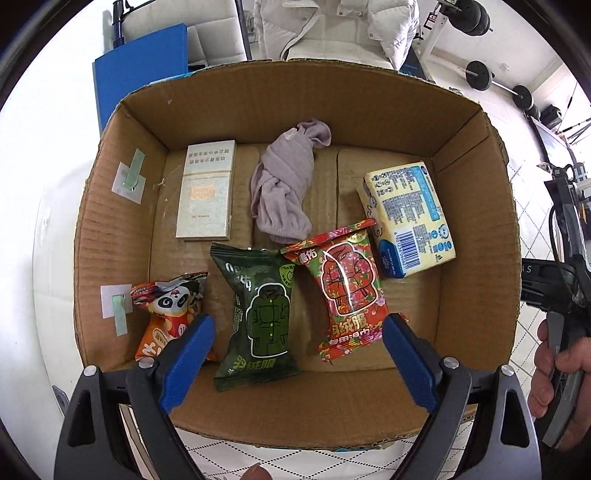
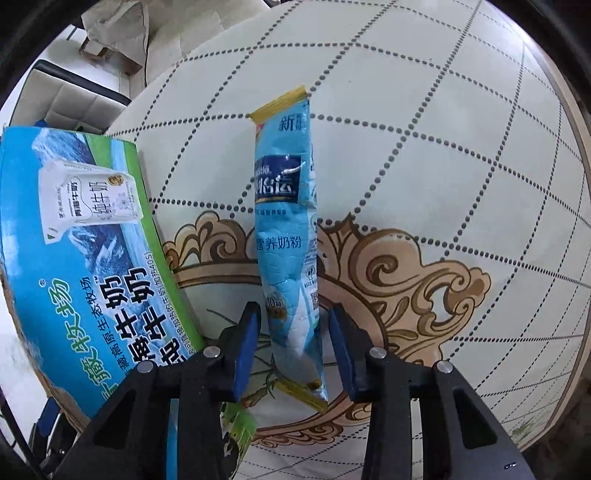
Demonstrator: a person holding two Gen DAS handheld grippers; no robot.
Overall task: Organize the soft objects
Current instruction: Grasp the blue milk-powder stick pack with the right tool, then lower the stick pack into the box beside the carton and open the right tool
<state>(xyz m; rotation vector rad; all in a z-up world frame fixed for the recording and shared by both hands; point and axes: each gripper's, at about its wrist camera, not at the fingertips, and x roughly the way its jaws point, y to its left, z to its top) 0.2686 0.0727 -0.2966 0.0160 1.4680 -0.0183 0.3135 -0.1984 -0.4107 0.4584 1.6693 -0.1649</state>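
Note:
In the left wrist view an open cardboard box [image 1: 122,206] holds a rolled lilac towel [image 1: 286,181], a green wipes packet [image 1: 258,317], a red wipes packet [image 1: 349,288], a panda snack packet [image 1: 170,310], a yellow-blue tissue pack [image 1: 410,218] and a pale flat carton [image 1: 207,190]. My left gripper [image 1: 299,336] is open and empty above the box's near side. In the right wrist view a long blue milk-powder sachet [image 2: 288,236] lies on the table. My right gripper [image 2: 295,325] is open, its fingers on either side of the sachet's near end, not closed on it.
The box's blue-green printed outer wall [image 2: 85,258] stands left of the sachet. The round table [image 2: 443,166] has a white dotted-diamond top with a gold ornament. A blue folder [image 1: 140,81], a white jacket [image 1: 332,26] and dumbbells [image 1: 498,85] lie beyond the box.

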